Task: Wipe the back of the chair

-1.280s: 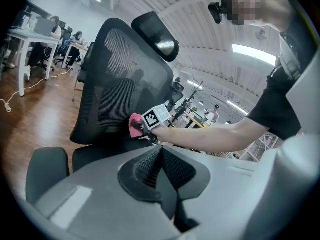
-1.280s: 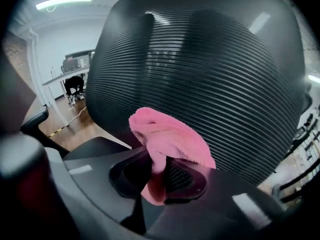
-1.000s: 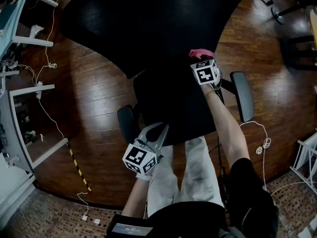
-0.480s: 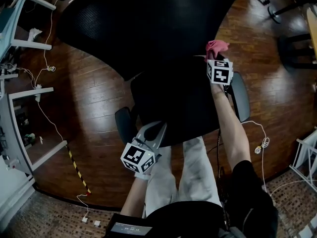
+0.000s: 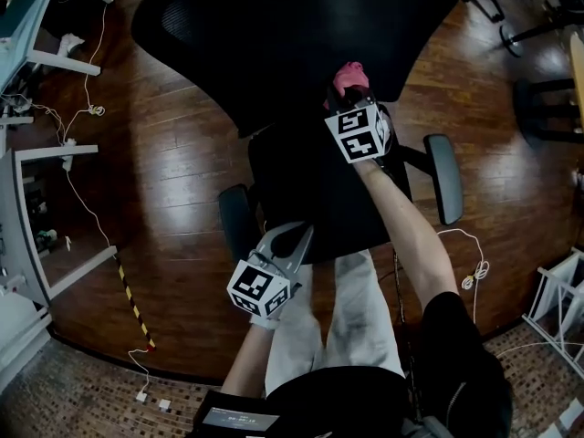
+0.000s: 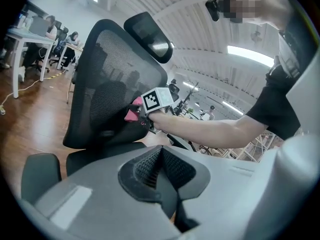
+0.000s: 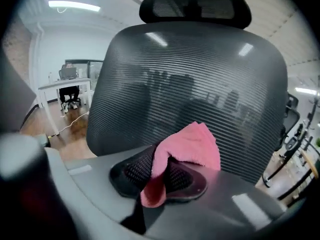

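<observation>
Here, pink cloth point(image 7: 192, 144) pinched between jaws of right gripper point(image 7: 160, 176), pushed onto mesh chair back point(image 7: 190, 84) (low, near centre) for wiping contact; left gripper point(image 6: 160, 171) low by seat point(image 5: 319, 199), jaws together, empty, out of the way.

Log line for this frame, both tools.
right tool: shut on pink cloth | pink cloth: at chair backrest mesh, lower middle | left tool: shut, empty | phase: wiping

Black mesh chair back point(image 7: 190, 84) upright; pink cloth point(image 7: 192, 146) seemingly touching it.
</observation>
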{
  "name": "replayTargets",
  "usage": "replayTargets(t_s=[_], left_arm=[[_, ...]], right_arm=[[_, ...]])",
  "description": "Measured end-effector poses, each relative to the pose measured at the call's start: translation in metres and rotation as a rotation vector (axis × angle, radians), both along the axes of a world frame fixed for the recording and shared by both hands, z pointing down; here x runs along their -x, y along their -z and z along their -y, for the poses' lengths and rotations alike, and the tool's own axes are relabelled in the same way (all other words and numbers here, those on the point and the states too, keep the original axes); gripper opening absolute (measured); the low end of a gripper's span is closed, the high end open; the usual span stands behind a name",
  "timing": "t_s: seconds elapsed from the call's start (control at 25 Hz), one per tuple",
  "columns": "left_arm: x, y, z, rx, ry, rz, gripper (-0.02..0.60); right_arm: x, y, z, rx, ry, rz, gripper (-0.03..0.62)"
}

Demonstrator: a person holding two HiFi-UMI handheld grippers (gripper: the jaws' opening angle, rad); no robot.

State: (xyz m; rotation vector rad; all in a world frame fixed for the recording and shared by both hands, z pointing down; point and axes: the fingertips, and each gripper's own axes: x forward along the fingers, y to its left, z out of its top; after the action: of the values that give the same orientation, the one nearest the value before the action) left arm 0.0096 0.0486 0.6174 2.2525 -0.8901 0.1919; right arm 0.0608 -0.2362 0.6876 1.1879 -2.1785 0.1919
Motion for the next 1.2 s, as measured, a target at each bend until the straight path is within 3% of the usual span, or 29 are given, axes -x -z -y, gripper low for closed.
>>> replayTargets(t_s=[0.2,0.44,0.8,0.96,1.2], left_arm=[[0.024,0.005,-0.010,-0.004,0.043,-0.003,-0.012],[0.058,0.003,-0.022,-0.004,0.110,-0.001,-0.011],[0.112,0.009,-0.036,-0.007,0.191,0.012,-0.012],[0.125,0.009,-0.039,-0.004,0.199,0.022,-0.012],[0.119,0.006,-0.036,0.002,0.173,0.028,-0.011]], right_arm=[[0.063,0.008,-0.014,-0.003,0.093,0.015,0.044],[0.159,0.015,-0.044,-0.019,0.300,0.017,0.043],[0.274,0.045,-0.074,-0.042,0.481,0.068,0.044],[0.279,0.057,-0.057,-0.064,0.442,0.102,0.044],[0.238,0.081,-0.028,-0.066,0.339,0.195,0.044]])
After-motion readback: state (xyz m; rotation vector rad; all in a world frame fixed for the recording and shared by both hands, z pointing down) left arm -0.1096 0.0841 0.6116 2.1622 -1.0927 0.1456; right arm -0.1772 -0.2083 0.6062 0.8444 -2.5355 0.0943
